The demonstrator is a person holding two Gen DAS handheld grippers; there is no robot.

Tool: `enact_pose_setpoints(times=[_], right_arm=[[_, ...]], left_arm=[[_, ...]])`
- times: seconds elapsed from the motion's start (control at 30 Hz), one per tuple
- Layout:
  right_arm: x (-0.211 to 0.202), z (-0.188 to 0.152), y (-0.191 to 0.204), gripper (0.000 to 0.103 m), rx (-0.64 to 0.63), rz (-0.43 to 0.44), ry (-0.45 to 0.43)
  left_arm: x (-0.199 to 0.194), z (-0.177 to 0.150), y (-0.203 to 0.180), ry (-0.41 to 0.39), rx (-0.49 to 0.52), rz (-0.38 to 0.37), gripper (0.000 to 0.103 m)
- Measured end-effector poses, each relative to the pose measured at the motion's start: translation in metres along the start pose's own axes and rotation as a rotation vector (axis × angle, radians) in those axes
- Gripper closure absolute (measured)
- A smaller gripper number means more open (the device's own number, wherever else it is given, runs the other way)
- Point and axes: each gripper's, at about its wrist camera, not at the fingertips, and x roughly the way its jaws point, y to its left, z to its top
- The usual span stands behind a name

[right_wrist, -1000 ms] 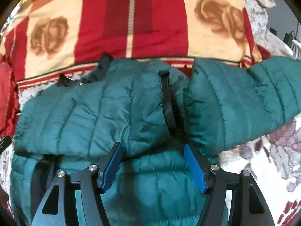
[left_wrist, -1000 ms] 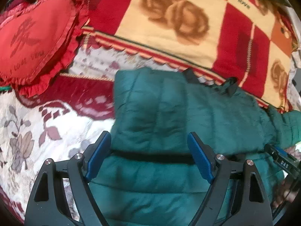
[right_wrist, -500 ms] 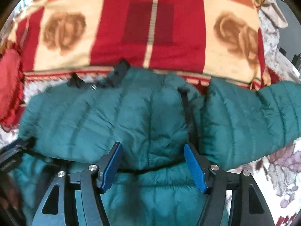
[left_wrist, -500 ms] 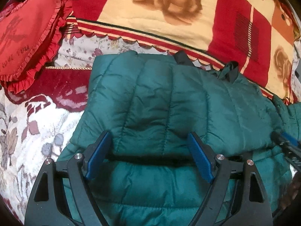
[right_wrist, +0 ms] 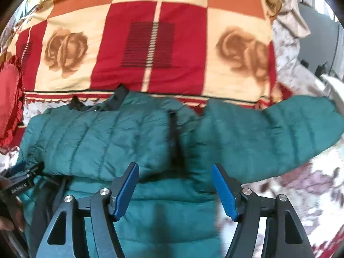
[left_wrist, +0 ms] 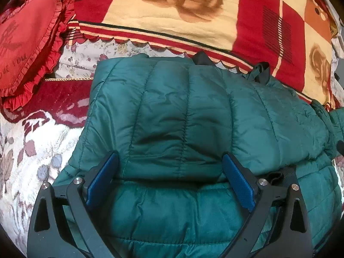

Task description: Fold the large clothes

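Observation:
A dark green quilted puffer jacket (left_wrist: 182, 111) lies on the bed, its far part folded back over the near part. It also shows in the right wrist view (right_wrist: 103, 142), with one sleeve (right_wrist: 268, 133) stretched out to the right. My left gripper (left_wrist: 169, 172) is open, its blue pads either side of the fold's near edge, holding nothing. My right gripper (right_wrist: 175, 182) is open above the jacket's middle near a black zipper strip (right_wrist: 173, 133). The left gripper's tip (right_wrist: 19, 178) shows at the left of the right wrist view.
A red, cream and orange rose-patterned blanket (left_wrist: 172, 15) lies behind the jacket, also in the right wrist view (right_wrist: 150, 43). A red heart-shaped frilled cushion (left_wrist: 25, 43) sits at the far left. The floral bedspread (left_wrist: 32, 146) surrounds the jacket.
Both grippers have pulled back and risen from the jacket, staying open. The folded flap now lies flatter and fills more of the left view; the right view shows more blanket.

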Motion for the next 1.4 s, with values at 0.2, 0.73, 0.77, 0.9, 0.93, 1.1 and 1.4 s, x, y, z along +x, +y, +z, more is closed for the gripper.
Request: enact_pose_setpoints(times=[0.2,0.73,0.77,0.9,0.93,1.1,1.4], right_arm=[[-0.015,-0.002,-0.032,0.035,-0.001,-0.069,-0.03],[-0.01,0.017,-0.214,0.035,0.355,-0.205,-0.009],[-0.009,0.017,-0.225,0.034,0.377,-0.216,-0.006],[-0.002,0.021,-0.274,0.034,0.474,-0.257,0.006],[-0.002,0.022,-0.283,0.033,0.497,-0.255,-0.007],[0.004,0.03,-0.315,0.028,0.593,-0.252,-0.038],[0.017,0.047,-0.341,0.03,0.674,-0.234,-0.102]], left_arm=[[0.001,0.0,0.003,0.002,-0.011,-0.017,0.004],[0.004,0.0,0.002,0.006,-0.011,-0.021,0.002],[0.004,0.0,0.002,0.007,-0.01,-0.021,0.002],[0.005,0.0,0.003,0.007,-0.012,-0.024,0.002],[0.004,0.0,0.003,0.006,-0.012,-0.024,0.002],[0.005,0.0,0.002,0.007,-0.012,-0.024,0.001],[0.006,0.0,0.003,0.007,-0.013,-0.025,0.001]])
